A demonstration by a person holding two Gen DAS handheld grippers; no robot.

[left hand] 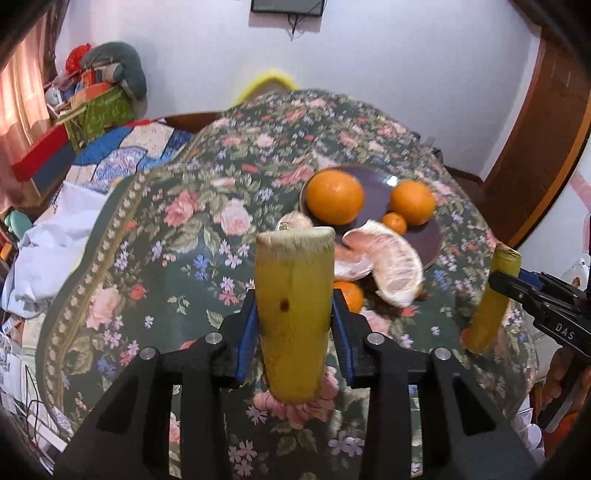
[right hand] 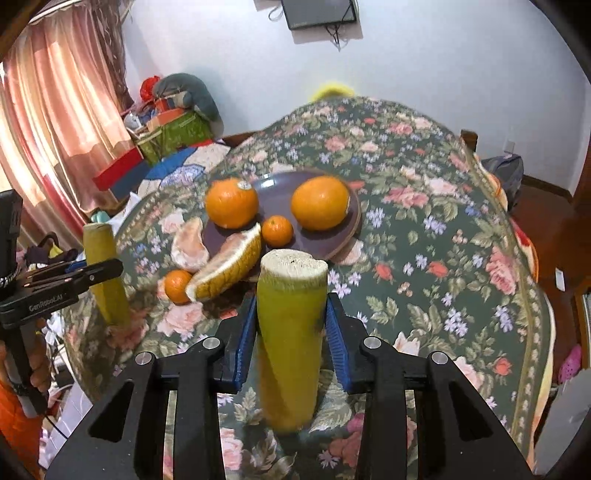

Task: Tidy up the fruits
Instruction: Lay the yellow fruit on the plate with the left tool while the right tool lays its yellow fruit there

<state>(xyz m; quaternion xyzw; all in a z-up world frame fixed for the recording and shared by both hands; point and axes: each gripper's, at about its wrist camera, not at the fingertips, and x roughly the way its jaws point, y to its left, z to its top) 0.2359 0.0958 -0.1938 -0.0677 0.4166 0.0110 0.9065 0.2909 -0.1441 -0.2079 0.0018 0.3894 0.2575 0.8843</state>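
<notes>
A table draped in a dark green floral cloth point(left hand: 177, 236) filled most of both views, its pattern of pink roses and small blue and lilac flowers edged by a pale leafy border. On it sat a dark purple plate point(right hand: 275, 201) carrying two large oranges point(right hand: 231, 202) point(right hand: 320, 202) and a small mandarin point(right hand: 277, 231); a peeled pomelo segment point(right hand: 190, 243) lay on the cloth just beside the plate's rim, a rind-backed pomelo wedge point(right hand: 229, 266) overlapped that rim, and a second small mandarin point(right hand: 178, 286) rested on the cloth touching the wedge. The left gripper point(left hand: 293, 325) was clamped on an upright yellow-green sugarcane piece point(left hand: 293, 306), held above the cloth near the plate, and the right gripper point(right hand: 291, 332) gripped a second upright sugarcane piece point(right hand: 290, 332) the same way. Behind the table stood a white wall with a dark wall-mounted screen point(right hand: 318, 13), pink curtains point(right hand: 55, 110) at one side, and a heap of boxes and cushions point(right hand: 173, 114).
</notes>
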